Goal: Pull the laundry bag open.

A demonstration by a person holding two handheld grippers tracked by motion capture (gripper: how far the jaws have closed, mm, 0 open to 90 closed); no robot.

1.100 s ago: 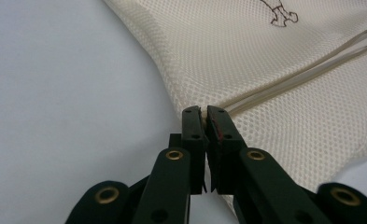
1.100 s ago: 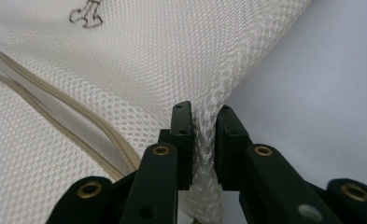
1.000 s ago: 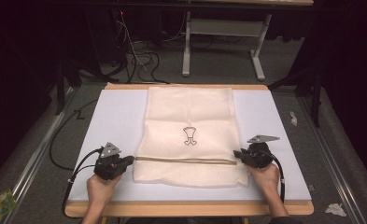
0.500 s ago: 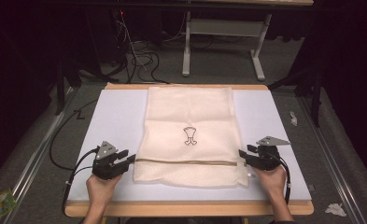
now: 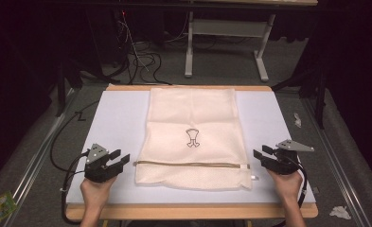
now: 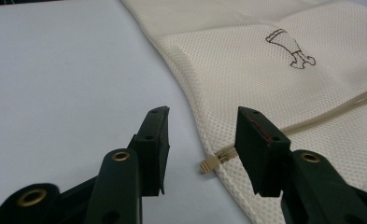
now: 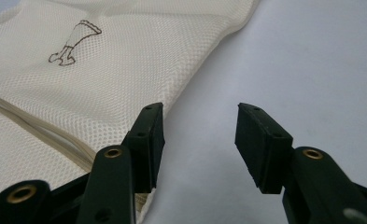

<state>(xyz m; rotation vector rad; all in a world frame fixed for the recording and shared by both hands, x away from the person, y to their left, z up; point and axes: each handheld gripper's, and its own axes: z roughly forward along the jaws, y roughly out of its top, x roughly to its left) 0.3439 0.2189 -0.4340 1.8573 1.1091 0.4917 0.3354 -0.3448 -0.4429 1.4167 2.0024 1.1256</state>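
High view: we record one cream mesh laundry bag [image 5: 191,137] lying flat at the middle of a white table mat [image 5: 112,118], its long sides running away from us, a small dark outline emblem [image 5: 192,138] near its centre and a tan zipper [image 5: 188,164] crossing it close to the near edge. Our left gripper [image 5: 111,162] sits just beside the bag's near left corner and our right gripper [image 5: 265,156] just off the near right corner; both have their jaws apart, having just been opening, with no cloth between them. We judge the bag spread and released, with only withdrawal or a next fold left. Left gripper view: the left gripper [image 6: 201,135] stands wide open over the mat, the zipper's beige end piece [image 6: 209,163] lying in the gap, untouched; the mesh is fine, slightly puffed, with one soft crease. Right gripper view: the right gripper [image 7: 200,135] is likewise open over bare mat, the bag's edge [image 7: 190,84] passing under its left jaw; whether they touch we cannot tell.
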